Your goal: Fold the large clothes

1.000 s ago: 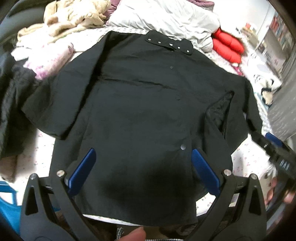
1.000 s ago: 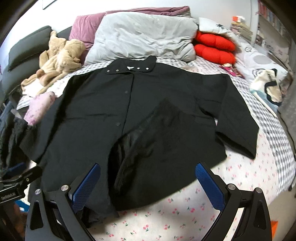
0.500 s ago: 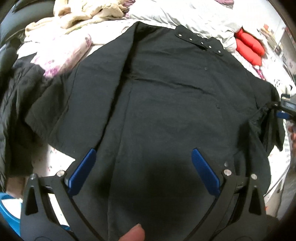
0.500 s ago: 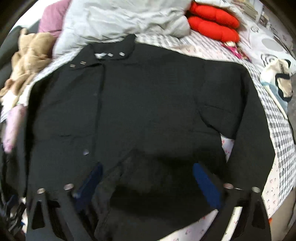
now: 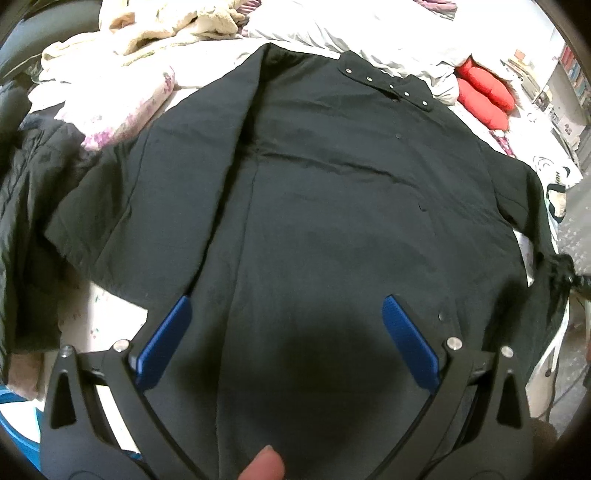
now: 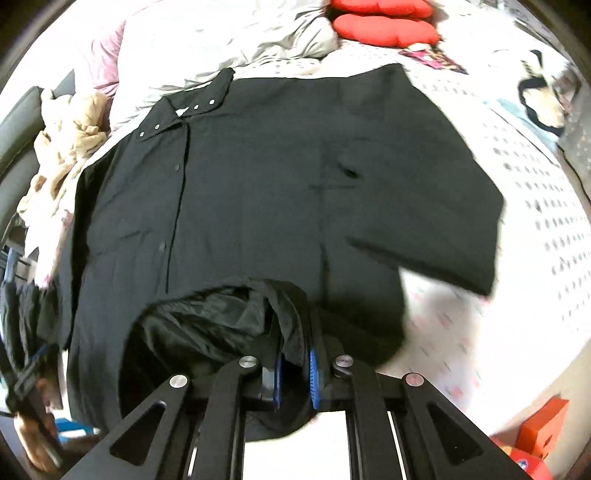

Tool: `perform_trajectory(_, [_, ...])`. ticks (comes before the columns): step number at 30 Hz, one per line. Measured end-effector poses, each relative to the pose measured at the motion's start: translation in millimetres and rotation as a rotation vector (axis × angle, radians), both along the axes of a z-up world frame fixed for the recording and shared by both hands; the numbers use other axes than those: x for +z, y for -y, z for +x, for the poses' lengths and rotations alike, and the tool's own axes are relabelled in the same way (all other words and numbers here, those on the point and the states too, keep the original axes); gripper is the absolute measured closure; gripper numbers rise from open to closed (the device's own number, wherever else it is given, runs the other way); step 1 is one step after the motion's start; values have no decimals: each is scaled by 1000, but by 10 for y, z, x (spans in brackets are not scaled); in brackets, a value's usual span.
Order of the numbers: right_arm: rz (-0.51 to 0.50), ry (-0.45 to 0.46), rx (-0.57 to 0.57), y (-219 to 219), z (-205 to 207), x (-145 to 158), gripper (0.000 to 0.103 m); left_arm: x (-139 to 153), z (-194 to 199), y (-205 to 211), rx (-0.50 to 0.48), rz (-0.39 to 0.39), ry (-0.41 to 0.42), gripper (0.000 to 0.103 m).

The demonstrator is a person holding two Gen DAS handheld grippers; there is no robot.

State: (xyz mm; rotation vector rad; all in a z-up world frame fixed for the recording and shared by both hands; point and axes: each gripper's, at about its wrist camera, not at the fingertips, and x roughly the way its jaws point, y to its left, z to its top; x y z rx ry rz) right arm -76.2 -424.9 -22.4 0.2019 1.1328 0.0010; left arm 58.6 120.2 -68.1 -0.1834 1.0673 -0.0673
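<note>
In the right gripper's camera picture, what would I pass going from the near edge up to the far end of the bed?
right gripper pinching the hem → black jacket spread flat → its snap-studded collar → grey duvet → red cushions.

A large black jacket (image 5: pixel 332 206) is lying front-up and spread flat across the bed, its collar lying at the far end towards the pillows; a row of silver snaps is showing along the collar (image 6: pixel 184 114), and dark snaps are running down the closed front placket; both sleeves are lying out to the sides; at the near hem, one front corner (image 6: pixel 236 314) is lifting and turning back, its shinier black lining showing
</note>
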Motion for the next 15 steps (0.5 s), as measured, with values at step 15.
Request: perform_trajectory(15, [281,-101,-7,958,-1469,-353,72,-205,-451,-447,21,-27,-61,0])
